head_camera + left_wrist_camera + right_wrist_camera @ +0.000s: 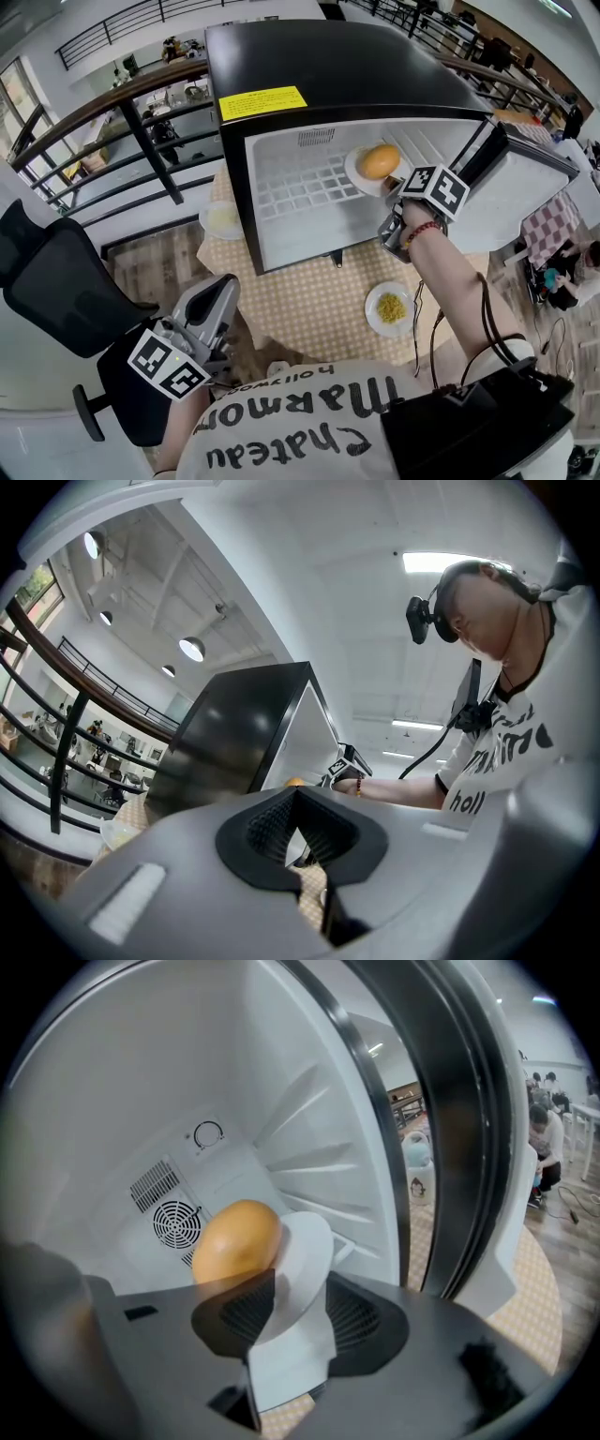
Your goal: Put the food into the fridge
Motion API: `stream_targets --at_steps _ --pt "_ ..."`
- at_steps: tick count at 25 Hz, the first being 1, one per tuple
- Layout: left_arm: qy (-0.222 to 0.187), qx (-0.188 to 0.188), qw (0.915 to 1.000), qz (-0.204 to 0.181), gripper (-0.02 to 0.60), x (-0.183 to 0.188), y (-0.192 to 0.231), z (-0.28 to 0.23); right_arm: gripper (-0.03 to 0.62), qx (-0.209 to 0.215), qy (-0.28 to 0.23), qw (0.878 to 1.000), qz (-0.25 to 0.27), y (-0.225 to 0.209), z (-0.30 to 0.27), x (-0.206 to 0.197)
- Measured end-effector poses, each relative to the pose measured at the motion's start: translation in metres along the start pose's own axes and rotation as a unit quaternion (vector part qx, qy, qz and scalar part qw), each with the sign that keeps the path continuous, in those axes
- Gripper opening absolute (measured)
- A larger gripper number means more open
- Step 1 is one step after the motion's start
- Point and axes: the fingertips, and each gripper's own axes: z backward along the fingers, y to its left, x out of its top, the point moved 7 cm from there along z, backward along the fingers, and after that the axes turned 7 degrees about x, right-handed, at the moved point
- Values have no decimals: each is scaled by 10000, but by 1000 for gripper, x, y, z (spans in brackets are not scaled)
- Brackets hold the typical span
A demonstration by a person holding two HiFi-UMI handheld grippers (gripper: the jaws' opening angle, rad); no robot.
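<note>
Inside fridge (pixel 300 187): plate (pixel 305 1241) carrying bun (pixel 236 1239), its rim loose between the spread jaws of right tool (pixel 292 1321). Left tool (pixel 298 841) closed, empty.

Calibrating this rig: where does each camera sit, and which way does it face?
Head view: person's head, steeply down at open fridge and table; shows shirt, forearm, left gripper, right gripper.
Left gripper view: on the low left gripper, tilted up at fridge, ceiling, the person's torso; own jaws show.
Right gripper view: on the right gripper, facing into the fridge; plate with bun between its own jaws.
Shared: all show the fridge; head and right gripper views show the bun.
</note>
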Motion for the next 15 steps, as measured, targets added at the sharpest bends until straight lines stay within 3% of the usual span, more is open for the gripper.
stream_targets --at_steps 10,13,15 --pt "-87 77 9999 -25 6 5 1 8 187 -420 -384 9974 442 -4 9 5" --pt "-43 24 10000 -59 6 6 2 10 187 -345 -679 9965 353 -10 21 4" --pt "27 -76 10000 -58 6 5 3 7 187 -186 -858 9961 31 -17 36 -6"
